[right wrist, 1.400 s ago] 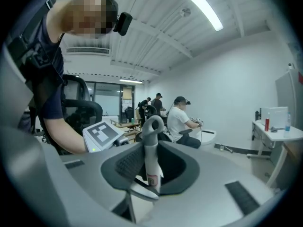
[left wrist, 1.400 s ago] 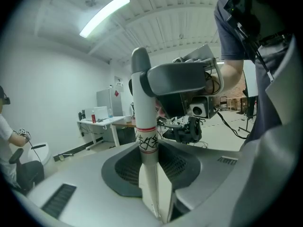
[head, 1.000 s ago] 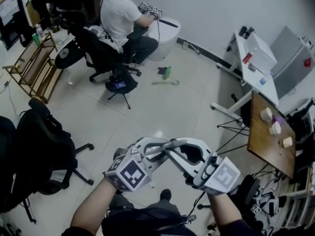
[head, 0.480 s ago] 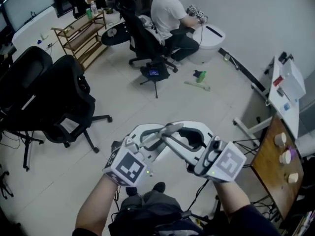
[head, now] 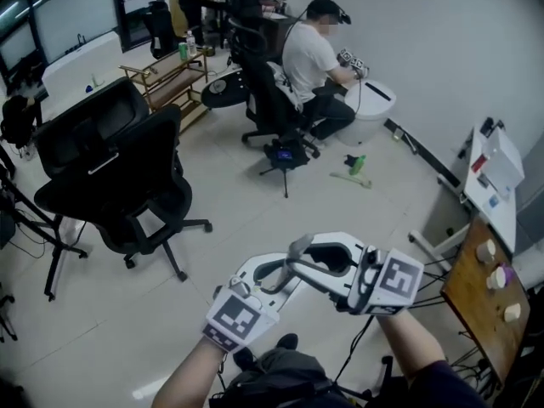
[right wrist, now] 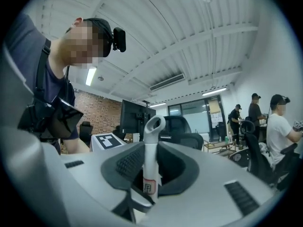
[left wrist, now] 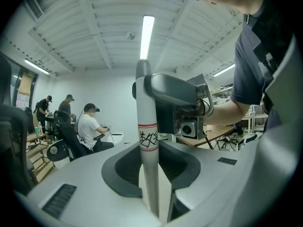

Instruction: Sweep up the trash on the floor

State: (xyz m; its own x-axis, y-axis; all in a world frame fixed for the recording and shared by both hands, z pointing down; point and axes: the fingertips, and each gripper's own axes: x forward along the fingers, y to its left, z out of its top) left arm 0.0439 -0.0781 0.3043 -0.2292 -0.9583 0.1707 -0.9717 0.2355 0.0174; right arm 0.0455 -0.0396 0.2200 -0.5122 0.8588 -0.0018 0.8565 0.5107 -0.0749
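Note:
My left gripper is shut on a grey-white pole with a red-banded label. The pole stands up between its jaws in the left gripper view. My right gripper is shut on a white handle with a loop at its end. In the head view the two grippers cross close in front of my body, above the floor. Far ahead on the floor lie a green bottle and a pale strip. The lower ends of both handles are hidden.
Two black office chairs stand at left, a wooden rack behind them. A seated person works at a white round tub near the trash, with a small tripod stand beside. A brown table and a white desk line the right.
The head view has swung left, bringing the black chairs in and shifting the seated person and trash to the right. Both grippers keep their handles; the left one sits lower in the picture.

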